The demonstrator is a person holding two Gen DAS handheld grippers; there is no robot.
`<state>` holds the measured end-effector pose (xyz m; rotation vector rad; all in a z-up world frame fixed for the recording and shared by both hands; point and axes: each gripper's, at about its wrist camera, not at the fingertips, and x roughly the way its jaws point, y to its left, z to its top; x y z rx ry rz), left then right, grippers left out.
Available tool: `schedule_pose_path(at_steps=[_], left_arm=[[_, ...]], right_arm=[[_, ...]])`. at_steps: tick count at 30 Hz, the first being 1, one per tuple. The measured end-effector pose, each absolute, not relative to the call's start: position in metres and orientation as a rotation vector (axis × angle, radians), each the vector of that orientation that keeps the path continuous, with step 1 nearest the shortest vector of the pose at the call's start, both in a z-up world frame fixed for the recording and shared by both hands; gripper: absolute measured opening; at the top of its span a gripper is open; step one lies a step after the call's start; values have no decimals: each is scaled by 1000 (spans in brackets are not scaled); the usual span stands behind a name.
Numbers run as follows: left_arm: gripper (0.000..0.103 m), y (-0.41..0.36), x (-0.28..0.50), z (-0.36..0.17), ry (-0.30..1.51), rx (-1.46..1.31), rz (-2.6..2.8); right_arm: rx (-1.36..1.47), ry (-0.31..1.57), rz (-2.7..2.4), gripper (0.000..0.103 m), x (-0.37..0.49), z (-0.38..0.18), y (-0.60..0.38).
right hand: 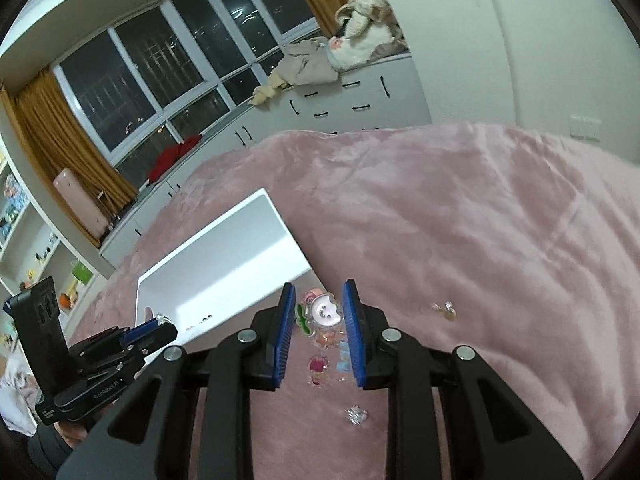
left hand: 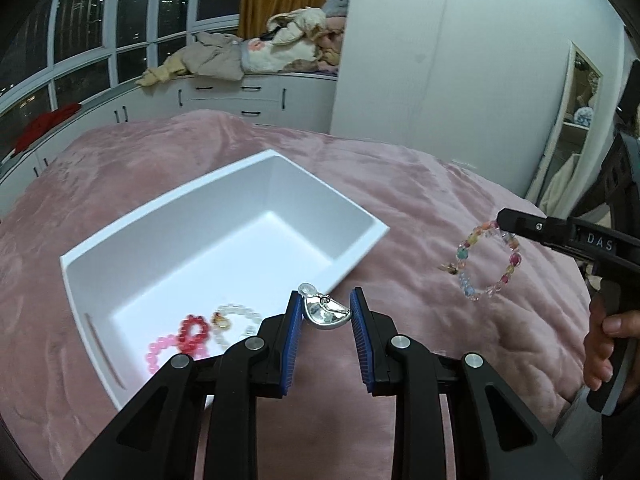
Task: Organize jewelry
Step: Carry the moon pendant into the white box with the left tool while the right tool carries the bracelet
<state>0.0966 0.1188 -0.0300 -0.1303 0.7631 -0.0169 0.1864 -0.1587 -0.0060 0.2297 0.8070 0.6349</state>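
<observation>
The left gripper (left hand: 325, 312) hides part of the pink bracelet (left hand: 160, 354). Two small things (right hand: 443, 310) are too tiny to name.

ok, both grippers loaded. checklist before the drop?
1. Left gripper clamps silver pendant: ok.
2. Right gripper holds multicolour beaded bracelet, hanging free: ok.
3. Pendant over white box interior: cannot tell, it sits near the rim.
4. Bracelet over box: not ok, it hangs above the pink blanket.
5. Free floor in box: ok; pink bracelet, red bracelet and white bracelet fill one corner.
</observation>
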Motion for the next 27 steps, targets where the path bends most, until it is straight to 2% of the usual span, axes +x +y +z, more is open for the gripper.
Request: schedule_pose_path(at_steps=[15,27], left_arm=[[30,195,85,-16,708,-189,94],[30,236,86,-41,760,-236,161]], right_arm=[[155,802,709,25,204,27,-48],[98,897,777,25,210,-15,34]])
